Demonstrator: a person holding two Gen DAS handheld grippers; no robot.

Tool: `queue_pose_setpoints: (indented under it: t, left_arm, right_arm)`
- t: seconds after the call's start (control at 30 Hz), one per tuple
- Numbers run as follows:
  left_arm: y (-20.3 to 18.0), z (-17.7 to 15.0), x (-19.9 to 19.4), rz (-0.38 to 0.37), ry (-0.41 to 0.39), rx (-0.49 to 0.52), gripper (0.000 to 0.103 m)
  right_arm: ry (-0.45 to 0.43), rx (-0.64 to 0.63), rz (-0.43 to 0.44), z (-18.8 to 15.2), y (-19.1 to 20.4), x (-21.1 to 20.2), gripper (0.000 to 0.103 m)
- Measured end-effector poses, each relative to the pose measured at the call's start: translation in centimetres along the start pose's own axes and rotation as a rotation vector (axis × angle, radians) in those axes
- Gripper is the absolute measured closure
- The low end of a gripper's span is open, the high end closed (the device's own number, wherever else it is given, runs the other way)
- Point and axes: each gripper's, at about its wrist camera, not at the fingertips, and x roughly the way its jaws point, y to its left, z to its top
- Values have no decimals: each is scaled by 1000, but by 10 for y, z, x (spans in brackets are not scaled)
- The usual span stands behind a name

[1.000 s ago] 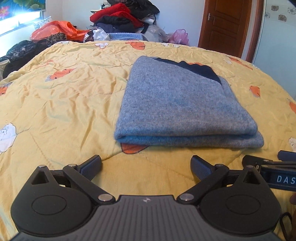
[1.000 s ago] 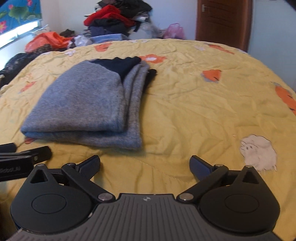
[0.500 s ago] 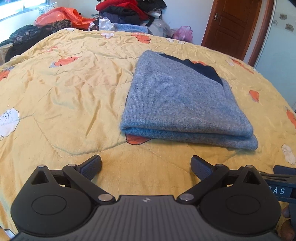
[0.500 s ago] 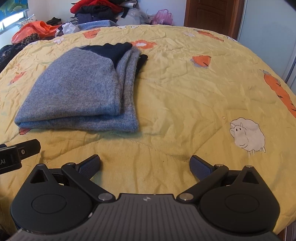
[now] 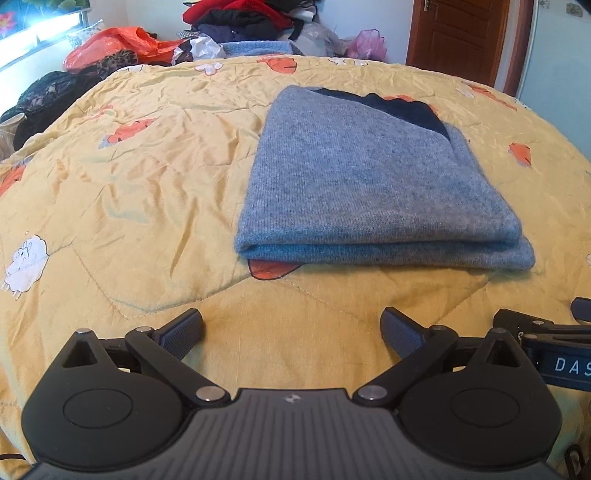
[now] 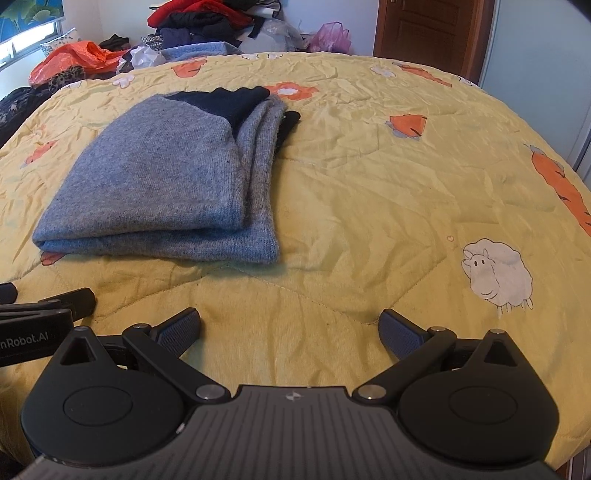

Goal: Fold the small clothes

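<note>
Both tools (image 5: 291,328) (image 6: 290,326) agape, empty, short of folded sweater's (image 5: 369,184) near edge.

daylight, window (image 5: 33,26) glare upper left | sharp | fisheye-bent edges

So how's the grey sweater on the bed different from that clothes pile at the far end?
The grey sweater is folded into a flat rectangle; the clothes pile is a loose, jumbled heap. The sweater is grey with a dark navy part; the pile mixes red, black and blue pieces. The sweater lies alone on the yellow quilt; the pile sits beyond its far edge. Neither is touched by a gripper.
</note>
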Motion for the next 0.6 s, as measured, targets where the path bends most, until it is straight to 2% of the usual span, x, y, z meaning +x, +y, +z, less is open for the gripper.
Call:
queue_pose_setpoints:
  t: [0.37,0.47,0.6]
  left_arm:
    - [2,-1,-3,-18,17,12,0]
    - [6,1,-9,5,35,-22,0]
    - [10,1,-33,50,-37,-29,0]
  right_arm:
    - [0,1,-1,-1,0,0,0]
    - [8,-2,0,0,-1,-1,0]
    - [12,10,-2,1,-6,-12,1]
